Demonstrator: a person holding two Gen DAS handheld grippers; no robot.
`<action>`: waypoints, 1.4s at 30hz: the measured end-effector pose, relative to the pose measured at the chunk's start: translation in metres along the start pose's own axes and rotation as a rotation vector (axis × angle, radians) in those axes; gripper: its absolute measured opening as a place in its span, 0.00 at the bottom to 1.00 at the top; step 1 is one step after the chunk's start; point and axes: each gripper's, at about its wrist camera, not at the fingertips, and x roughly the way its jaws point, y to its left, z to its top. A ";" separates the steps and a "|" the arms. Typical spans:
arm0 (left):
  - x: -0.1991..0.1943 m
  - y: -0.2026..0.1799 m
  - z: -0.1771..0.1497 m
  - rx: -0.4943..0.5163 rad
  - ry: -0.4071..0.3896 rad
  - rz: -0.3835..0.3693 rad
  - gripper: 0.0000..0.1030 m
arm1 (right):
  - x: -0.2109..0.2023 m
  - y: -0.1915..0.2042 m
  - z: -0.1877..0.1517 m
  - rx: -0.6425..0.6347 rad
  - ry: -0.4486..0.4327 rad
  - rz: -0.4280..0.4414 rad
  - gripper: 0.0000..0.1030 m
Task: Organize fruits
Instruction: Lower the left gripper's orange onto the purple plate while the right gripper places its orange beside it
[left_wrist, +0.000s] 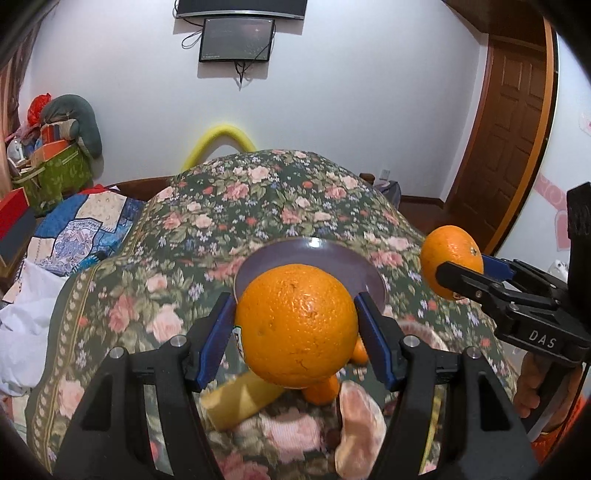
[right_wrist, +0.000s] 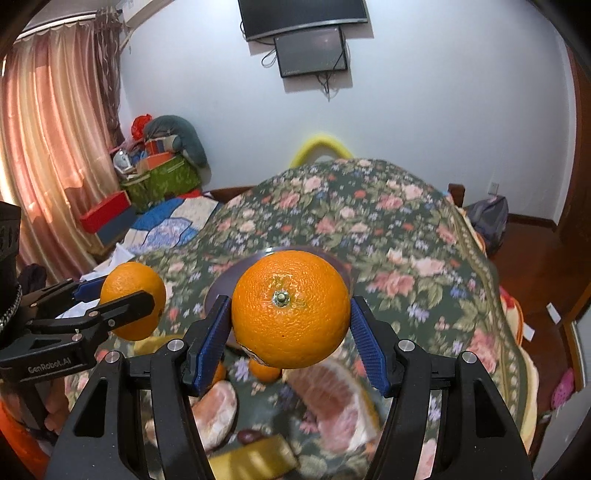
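My left gripper (left_wrist: 295, 328) is shut on a large orange (left_wrist: 295, 325), held above the flowered bedspread in front of a purple plate (left_wrist: 325, 258). My right gripper (right_wrist: 290, 325) is shut on a second orange (right_wrist: 290, 308), stem end toward the camera, held just in front of the same plate (right_wrist: 221, 288). Each gripper shows in the other's view: the right one (left_wrist: 461, 273) at the right with its orange (left_wrist: 448, 258), the left one (right_wrist: 122, 295) at the left with its orange (right_wrist: 129, 295). Below lie small oranges (left_wrist: 321, 391), pomelo pieces (right_wrist: 340, 402) and yellow peel (left_wrist: 240, 398).
The flowered bedspread (left_wrist: 258, 199) covers the bed. A patchwork quilt (left_wrist: 85, 229) and cluttered boxes (left_wrist: 55, 166) lie to the left. A wooden door (left_wrist: 513, 122) is at the right. Two dark screens (left_wrist: 236, 37) hang on the wall. Pink curtains (right_wrist: 48, 147) hang at the far left.
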 end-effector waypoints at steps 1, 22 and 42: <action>0.003 0.001 0.004 0.001 -0.002 0.001 0.63 | 0.002 -0.001 0.003 -0.002 -0.007 -0.007 0.59; 0.108 0.020 0.031 0.001 0.125 0.034 0.63 | 0.091 -0.027 0.025 -0.015 0.089 -0.022 0.59; 0.157 0.029 0.030 0.000 0.275 0.047 0.64 | 0.155 -0.031 0.017 -0.053 0.291 -0.005 0.59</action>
